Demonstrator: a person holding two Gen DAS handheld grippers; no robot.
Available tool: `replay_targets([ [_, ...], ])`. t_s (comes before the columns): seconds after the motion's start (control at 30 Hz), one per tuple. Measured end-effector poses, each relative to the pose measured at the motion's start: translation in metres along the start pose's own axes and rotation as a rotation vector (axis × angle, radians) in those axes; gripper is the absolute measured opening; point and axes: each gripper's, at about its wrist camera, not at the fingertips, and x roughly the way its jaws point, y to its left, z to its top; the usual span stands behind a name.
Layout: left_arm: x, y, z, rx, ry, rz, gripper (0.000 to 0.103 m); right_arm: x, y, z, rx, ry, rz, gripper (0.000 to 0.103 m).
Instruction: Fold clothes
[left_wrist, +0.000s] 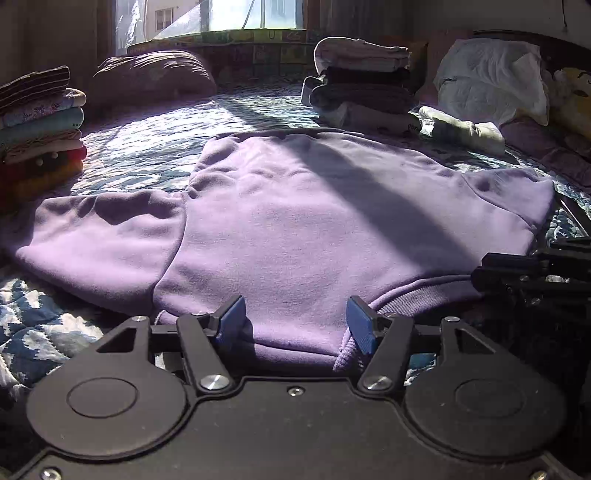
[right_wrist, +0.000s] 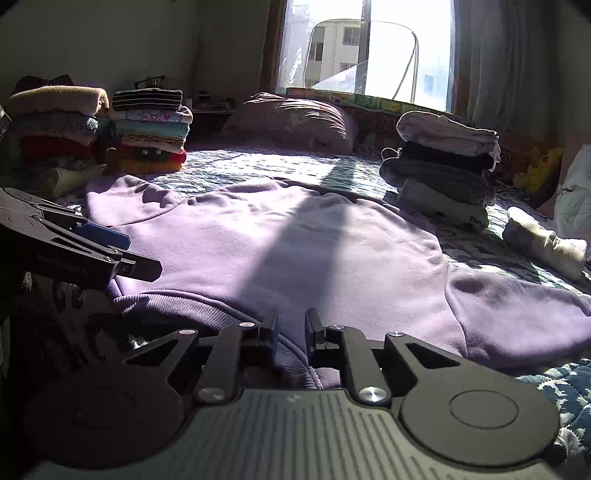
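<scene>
Across the blue patterned quilt (left_wrist: 140, 155) a lilac fleece sweatshirt (left_wrist: 295, 221) lies spread flat and unfolded beside stacks of folded clothes (right_wrist: 147, 125), the left gripper (left_wrist: 295, 317) gaping wide over its hem and the right gripper (right_wrist: 291, 332) narrowed onto the ribbed hem, though whether it pinches cloth I cannot tell.

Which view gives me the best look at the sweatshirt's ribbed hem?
The right wrist view: the ribbed hem runs unobstructed from the left gripper to the right gripper. The left wrist view shows only a short shadowed stretch.

Bed (left_wrist: 147, 147) middle mostly open beyond purple sweatshirt (left_wrist: 295, 221). Blocking: folded stack (left_wrist: 40, 129) far left, darker stack (left_wrist: 364, 81) far right, rolled cloth (left_wrist: 465, 129) beside it, pillow (left_wrist: 155, 74) at back.
</scene>
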Motion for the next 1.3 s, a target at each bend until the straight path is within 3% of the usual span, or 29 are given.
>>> replay_targets([
  [0.03,0.004,0.003,-0.003,-0.006,0.035,-0.007,0.060,-0.003,0.001,-0.002,-0.002,0.005,0.002,0.017],
  [0.07,-0.001,0.006,0.001,-0.021,0.033,-0.015,0.050,-0.007,0.002,-0.001,-0.009,0.008,0.001,0.017],
  [0.13,-0.023,0.021,0.007,-0.126,-0.070,-0.029,0.035,-0.014,0.003,0.002,-0.024,0.016,-0.002,0.017],
  [0.23,-0.025,0.055,0.010,-0.287,-0.157,-0.011,0.035,-0.018,0.001,-0.007,-0.003,-0.008,0.012,0.018],
  [0.3,-0.008,0.083,0.004,-0.444,-0.088,-0.013,0.036,-0.017,0.000,-0.003,-0.002,0.002,0.009,0.019],
  [0.33,0.003,0.101,-0.004,-0.544,-0.007,-0.010,0.021,-0.017,0.000,-0.004,-0.009,0.005,0.003,0.021],
  [0.37,0.001,0.110,-0.008,-0.606,-0.017,-0.004,0.005,-0.017,0.001,-0.004,-0.013,0.007,0.001,0.021],
  [0.43,-0.014,0.119,-0.006,-0.677,-0.102,0.012,0.005,-0.017,0.002,-0.005,-0.022,0.010,-0.004,0.021],
  [0.47,-0.022,0.120,-0.002,-0.682,-0.162,0.023,0.022,-0.017,0.002,-0.005,-0.020,0.011,-0.005,0.021],
  [0.5,-0.025,0.118,0.004,-0.645,-0.198,0.031,0.030,-0.016,0.002,-0.005,-0.017,0.011,-0.005,0.021],
  [0.57,-0.011,0.122,0.010,-0.644,-0.164,0.016,0.047,-0.016,0.003,-0.005,-0.021,0.015,-0.006,0.021],
  [0.6,0.000,0.125,0.010,-0.640,-0.107,0.037,0.045,-0.018,0.001,-0.003,-0.021,0.016,-0.005,0.021],
  [0.63,0.009,0.128,0.011,-0.635,-0.066,0.053,0.038,-0.018,0.001,-0.004,-0.020,0.017,-0.004,0.021],
  [0.77,0.008,0.133,0.038,-0.612,-0.183,-0.028,0.038,-0.019,-0.001,-0.006,-0.014,0.007,0.002,0.022],
  [0.87,0.033,0.150,0.056,-0.678,-0.200,-0.119,0.038,-0.020,-0.003,-0.006,-0.004,-0.002,0.010,0.022],
  [0.97,0.078,0.169,0.058,-0.767,-0.080,-0.153,0.043,-0.020,-0.003,-0.008,-0.012,-0.008,0.012,0.022],
  [1.0,0.087,0.177,0.054,-0.808,-0.065,-0.126,0.038,-0.020,-0.003,-0.009,-0.017,-0.010,0.012,0.022],
  [1.03,0.093,0.186,0.052,-0.854,-0.059,-0.104,0.019,-0.020,-0.002,-0.010,-0.023,-0.012,0.012,0.022],
  [1.07,0.089,0.196,0.050,-0.920,-0.083,-0.103,0.019,-0.020,-0.002,-0.011,-0.029,-0.014,0.011,0.022],
  [1.1,0.085,0.203,0.050,-0.966,-0.111,-0.092,0.020,-0.020,-0.002,-0.012,-0.034,-0.016,0.012,0.022],
  [1.17,0.078,0.222,0.053,-0.997,-0.161,-0.038,0.038,-0.020,-0.002,-0.013,-0.040,-0.019,0.013,0.022],
  [1.2,0.077,0.231,0.053,-1.008,-0.172,-0.022,0.041,-0.021,-0.002,-0.013,-0.041,-0.021,0.015,0.022],
  [1.3,0.074,0.264,0.050,-1.090,-0.215,-0.006,0.039,-0.021,-0.002,-0.013,-0.039,-0.023,0.019,0.022],
])
